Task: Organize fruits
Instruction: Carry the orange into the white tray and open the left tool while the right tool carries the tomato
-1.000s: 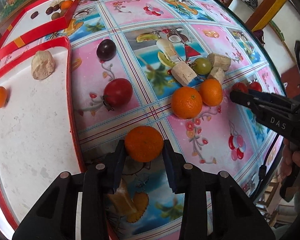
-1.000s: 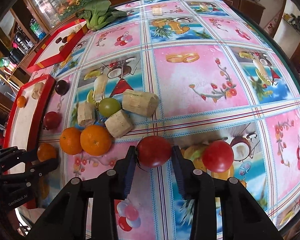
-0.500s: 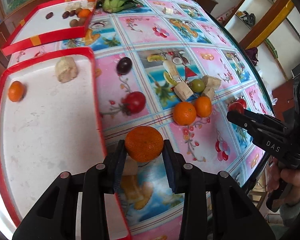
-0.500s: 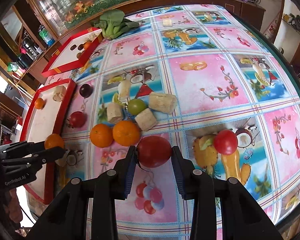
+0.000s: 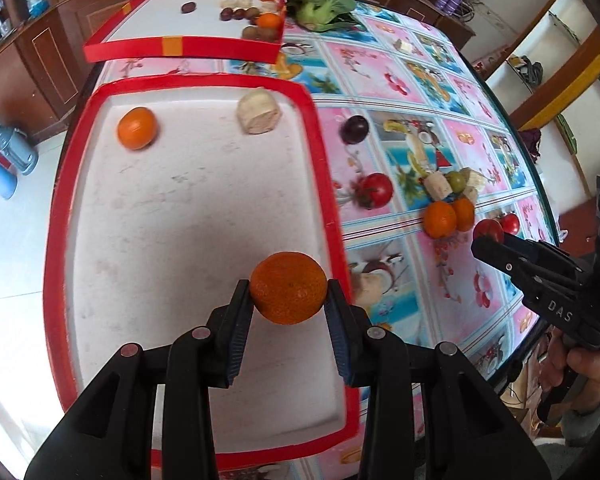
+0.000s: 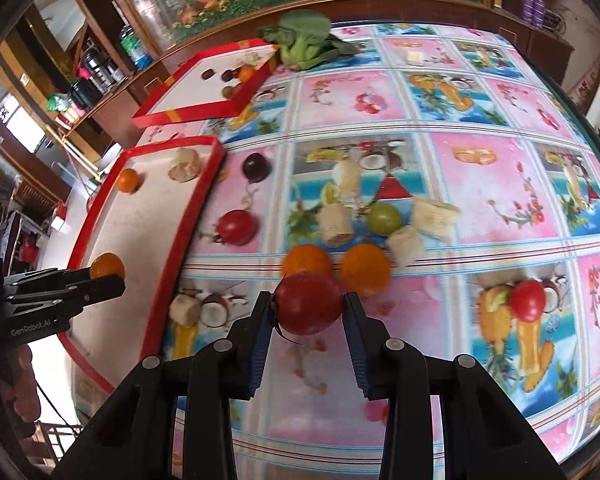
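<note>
Since a second ago the left gripper [image 5: 288, 300] has carried its orange [image 5: 288, 288] from above the patterned cloth to above the white floor of the near red-rimmed tray [image 5: 328, 184], close to that tray's right rim, and the right gripper [image 6: 307, 312] has lifted its red tomato [image 6: 309, 303] up and leftward, so that it now hangs in front of the two oranges [image 6: 336, 266] left on the desk [image 6: 480, 168]. Both grippers are narrowly closed, each with its two pads pressed against the sides of its fruit, which is held clear of the surface below. In the near tray a small orange [image 5: 137, 128] lies toward the far left corner and a pale cut chunk [image 5: 259, 111] lies against the far rim, well apart from each other. Just outside the tray's right rim on the desk are a dark plum [image 5: 354, 129] and, nearer, a red tomato with a stem [image 5: 376, 189]. Farther right a green fruit [image 6: 385, 218] sits among three pale chunks [image 6: 436, 213], with the two oranges touching each other just in front of them, and another red tomato [image 6: 528, 300] lies alone to the right. A second red tray [image 5: 180, 49] at the far end holds several small dark fruits and oranges bunched in its right corner, and a leafy green vegetable [image 5: 320, 2] lies just beside it. A hand [image 5: 592, 376] grips the right gripper's handle at the desk edge.
</note>
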Demonstrator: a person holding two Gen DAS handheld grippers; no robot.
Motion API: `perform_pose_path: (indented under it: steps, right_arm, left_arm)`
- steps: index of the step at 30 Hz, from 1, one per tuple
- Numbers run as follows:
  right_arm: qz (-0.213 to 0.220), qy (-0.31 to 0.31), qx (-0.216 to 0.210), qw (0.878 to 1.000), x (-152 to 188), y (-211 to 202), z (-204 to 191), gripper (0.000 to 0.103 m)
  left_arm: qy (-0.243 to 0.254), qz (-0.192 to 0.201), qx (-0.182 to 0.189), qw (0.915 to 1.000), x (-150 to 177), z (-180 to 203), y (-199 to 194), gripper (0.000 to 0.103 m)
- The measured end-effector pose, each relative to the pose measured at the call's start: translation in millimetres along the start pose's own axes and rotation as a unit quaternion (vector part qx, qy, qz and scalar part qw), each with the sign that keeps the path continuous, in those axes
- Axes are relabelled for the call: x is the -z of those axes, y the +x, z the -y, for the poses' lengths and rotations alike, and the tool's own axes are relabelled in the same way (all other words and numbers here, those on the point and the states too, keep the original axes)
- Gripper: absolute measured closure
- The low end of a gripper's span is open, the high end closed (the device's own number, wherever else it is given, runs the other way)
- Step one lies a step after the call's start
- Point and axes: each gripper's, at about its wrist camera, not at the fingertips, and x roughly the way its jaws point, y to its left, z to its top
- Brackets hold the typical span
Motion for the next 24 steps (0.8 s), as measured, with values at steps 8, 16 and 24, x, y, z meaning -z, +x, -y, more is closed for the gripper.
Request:
perform_pose_path:
  steps: [8, 16, 24]
  right_arm:
    - [-0.011, -0.039, -0.034, 0.999, -4.2, 10.8, -50.2, 0.067]
    - [-0.022, -0.057, -0.068, 0.996, -18.5, 24.6, -91.4, 0.067]
    - [-0.029, -0.041, -0.088, 0.995, -40.6, 52.7, -112.9, 0.067]
  left_arm:
    - [-0.003, 0.009, -0.013, 0.9999, -15.0, -18.7, -3.0, 0.069]
    - [-0.032, 0.012, 0.003, 0.9994, -44.3, -45.8, -0.3, 0.069]
    - [-0.03, 0.015, 0.002, 0.9994, -79.4, -57.4, 11.5, 0.069]
